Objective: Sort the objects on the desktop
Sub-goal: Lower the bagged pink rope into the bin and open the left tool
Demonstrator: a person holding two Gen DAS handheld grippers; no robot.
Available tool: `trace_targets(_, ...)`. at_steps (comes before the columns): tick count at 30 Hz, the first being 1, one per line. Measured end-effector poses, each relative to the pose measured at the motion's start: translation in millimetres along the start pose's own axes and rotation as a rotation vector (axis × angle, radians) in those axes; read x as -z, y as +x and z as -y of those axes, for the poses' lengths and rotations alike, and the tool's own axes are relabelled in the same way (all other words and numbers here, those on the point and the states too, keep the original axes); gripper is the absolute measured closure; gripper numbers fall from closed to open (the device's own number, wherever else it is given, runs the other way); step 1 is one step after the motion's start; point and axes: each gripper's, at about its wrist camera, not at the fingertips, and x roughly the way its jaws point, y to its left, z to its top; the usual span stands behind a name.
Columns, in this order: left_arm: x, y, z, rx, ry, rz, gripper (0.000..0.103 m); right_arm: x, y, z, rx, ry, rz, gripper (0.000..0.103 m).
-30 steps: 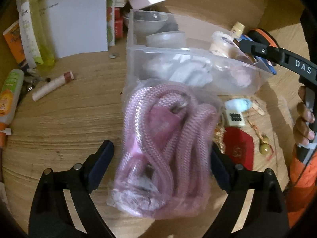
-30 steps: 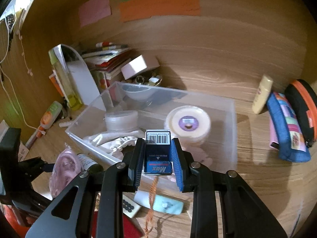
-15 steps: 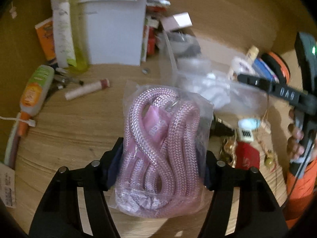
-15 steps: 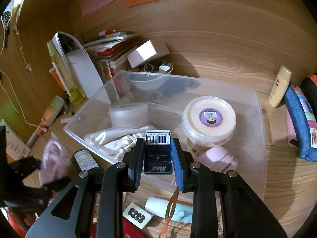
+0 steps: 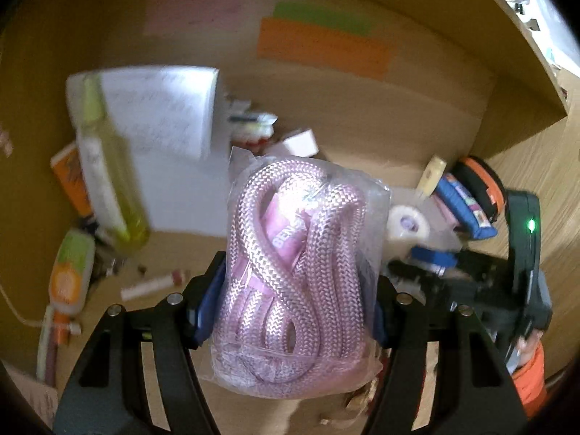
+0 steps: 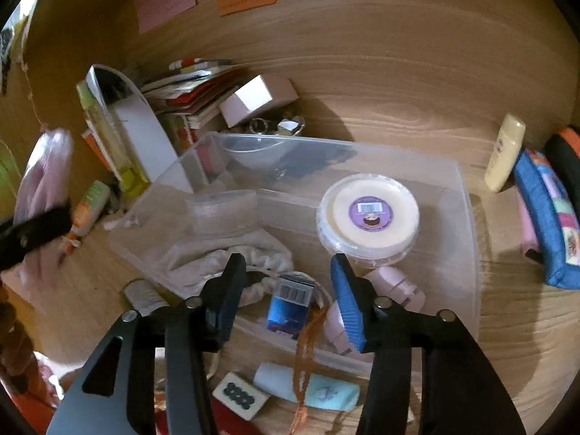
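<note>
A wooden desk with a wooden back wall fills both views, cluttered from end to end. On it sits a clear plastic bin, the largest container in sight. Inside the bin lie a cream cloth bundle, a round cream tub with a purple label, a clear round container and a small pale pink jar.

The left gripper is clenched around a clear bag of coiled pink rope, its 2 blue pads pressing the bag's sides. The bag is raised above the desk, to the left of the bin, and shows as a pink blur at the left edge of the right wrist view.

The right gripper hovers over the bin's near side with its 2 fingers spread wide, grasping nothing. Between them, down inside the bin, a small blue box with a barcode lies against the near wall, just beside the cloth bundle.

Behind the bin stand a white paper holder, a stack of books and a small pink-white box. A blue patterned pouch and a cream bottle rest to the right of the bin. In front of it lie a pale blue tube and a small white tile with black dots.
</note>
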Motion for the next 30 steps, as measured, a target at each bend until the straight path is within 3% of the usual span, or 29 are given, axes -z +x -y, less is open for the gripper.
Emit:
trace_targets(5,-20.3,21.1,17.4,0.035,0.027,-0.012,0.038,-0.8,-10.4,-5.9,-0.007,-0.016,0.029,0.054)
trace_targets(10,-29.6,53.2,20.8,0.060,0.030,-0.064,0.038,-1.0,-35.3,-6.8,0.000,-0.019,0.098,0.032)
trace_targets(18,-25.7,91.4,19.6,0.013,0.038,-0.119,0.038,10.6,-62.1,-2.4,0.047,-0.022,0.134,0.025)
trace_targets(21,-21.8,104.7,17.3,0.030,0.022,-0.167,0.038,17.5,-64.3,3.2,0.054,0.002,0.132,0.023)
trace_targets(24,-19.3,101.5,27.1,-0.008,0.072,-0.155,0.037,24.3,-62.3,9.3,0.050,0.030,0.116,0.023)
trace_targets(26,-18.4,91.1,33.7,0.008,0.102,-0.130,0.037,28.6,-59.7,13.5,0.008,0.050,0.093,0.023)
trace_targets(30,-18.8,66.8,40.9,-0.002,0.138,-0.062,0.025,36.3,-60.0,14.0,0.034,0.061,0.084,0.021)
